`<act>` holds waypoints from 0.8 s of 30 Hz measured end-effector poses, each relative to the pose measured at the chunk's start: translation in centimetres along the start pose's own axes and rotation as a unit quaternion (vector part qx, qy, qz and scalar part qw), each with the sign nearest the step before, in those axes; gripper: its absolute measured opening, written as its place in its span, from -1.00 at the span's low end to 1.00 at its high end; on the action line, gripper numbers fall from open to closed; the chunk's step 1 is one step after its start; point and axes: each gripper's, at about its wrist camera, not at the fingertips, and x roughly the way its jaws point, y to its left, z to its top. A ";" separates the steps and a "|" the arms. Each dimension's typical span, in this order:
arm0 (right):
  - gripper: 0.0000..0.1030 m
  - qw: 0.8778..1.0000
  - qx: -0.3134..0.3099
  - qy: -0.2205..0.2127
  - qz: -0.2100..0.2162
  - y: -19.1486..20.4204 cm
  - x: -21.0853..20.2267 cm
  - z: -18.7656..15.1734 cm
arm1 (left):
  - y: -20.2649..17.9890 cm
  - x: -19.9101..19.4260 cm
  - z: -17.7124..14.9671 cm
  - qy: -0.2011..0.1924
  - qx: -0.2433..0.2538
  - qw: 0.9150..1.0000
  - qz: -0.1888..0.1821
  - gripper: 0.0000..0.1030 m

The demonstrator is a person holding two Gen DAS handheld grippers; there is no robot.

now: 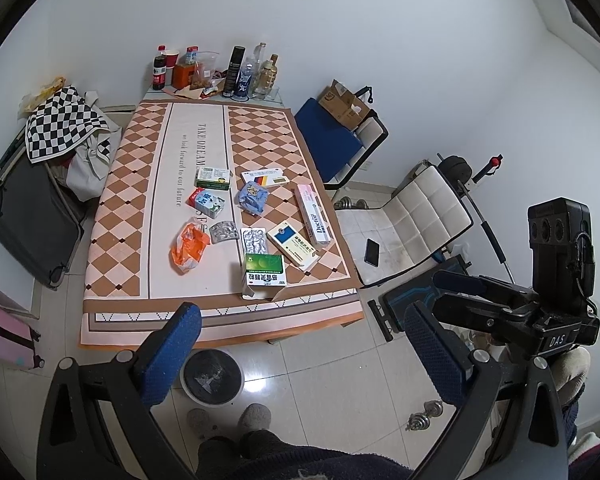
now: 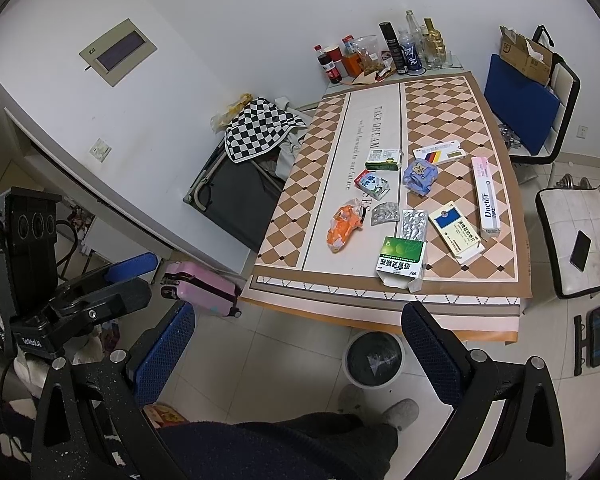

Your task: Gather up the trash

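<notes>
Trash lies on the checkered tablecloth [image 1: 116,216]: a green medicine box [image 1: 264,274] at the near edge, an orange wrapper [image 1: 188,246], blister packs [image 1: 254,240], a blue-and-white box [image 1: 294,244], a long "Doctor" box [image 1: 314,216], a milk carton [image 1: 206,201] and a blue wrapper [image 1: 252,197]. A round bin [image 1: 212,376] with a black liner stands on the floor below the table edge. My left gripper [image 1: 300,344] is open and empty, above the floor before the table. My right gripper [image 2: 300,344] is open and empty too, and shows at the right of the left wrist view [image 1: 480,300].
Bottles and snacks [image 1: 220,70] crowd the table's far end. A white chair [image 1: 412,224] holding a phone [image 1: 372,252] stands right of the table, with a blue chair [image 1: 332,136] behind. A dark suitcase [image 1: 28,216] and a pink suitcase [image 2: 204,286] sit left. Dumbbells [image 1: 426,414] lie on the floor.
</notes>
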 end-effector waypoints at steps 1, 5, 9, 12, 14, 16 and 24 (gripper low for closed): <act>1.00 1.000 -0.001 0.000 0.000 0.0 0.0 0.0 | 0.1 0.0 -0.1 0.000 -0.001 1.000 0.000 1.00; 1.00 1.000 -0.001 0.000 0.001 0.0 0.0 0.0 | 0.0 0.0 -0.2 0.000 -0.001 1.000 0.000 1.00; 1.00 1.000 -0.001 0.001 0.001 0.0 0.0 0.1 | -0.1 0.0 -0.3 0.000 -0.001 1.000 0.000 1.00; 1.00 1.000 -0.002 0.001 0.002 0.0 0.0 0.0 | -0.2 0.1 -0.3 -0.001 0.000 1.000 0.000 1.00; 1.00 1.000 -0.002 0.001 0.002 0.0 0.0 0.0 | -0.2 0.1 -0.4 -0.001 -0.001 1.000 0.000 1.00; 1.00 1.000 -0.002 0.000 0.002 0.1 0.1 -0.2 | -0.2 0.1 -0.5 -0.001 -0.001 1.000 0.000 1.00; 1.00 1.000 0.018 -0.005 -0.008 0.9 0.9 -0.2 | -0.4 1.0 -0.4 -0.005 -0.005 0.999 0.038 1.00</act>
